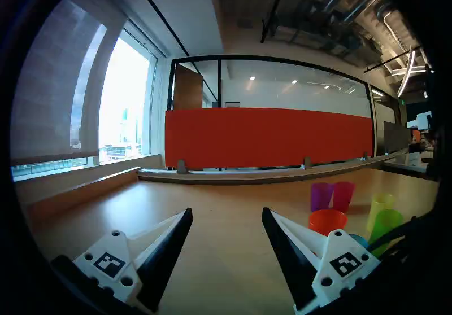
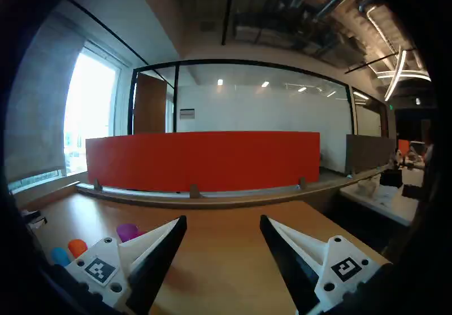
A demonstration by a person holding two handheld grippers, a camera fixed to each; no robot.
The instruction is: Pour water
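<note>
In the left gripper view my left gripper [image 1: 226, 216] is open above the wooden table [image 1: 226, 253], nothing between its fingers. To its right stand several plastic cups: a purple cup [image 1: 320, 196], a pink cup [image 1: 343, 196], an orange cup [image 1: 327, 221], a yellow cup [image 1: 379, 207], a green cup [image 1: 385, 228] and a blue cup [image 1: 359, 239] partly hidden behind the right finger. In the right gripper view my right gripper [image 2: 222, 220] is open and empty; a purple cup [image 2: 127, 232], an orange cup [image 2: 77, 248] and a blue cup [image 2: 59, 256] sit low at its left.
A red divider panel [image 1: 268, 137] runs along the table's far edge, with glass walls behind it. A window and wooden ledge [image 1: 79, 182] line the left side. Another white desk [image 2: 384, 199] with objects stands to the right across a gap.
</note>
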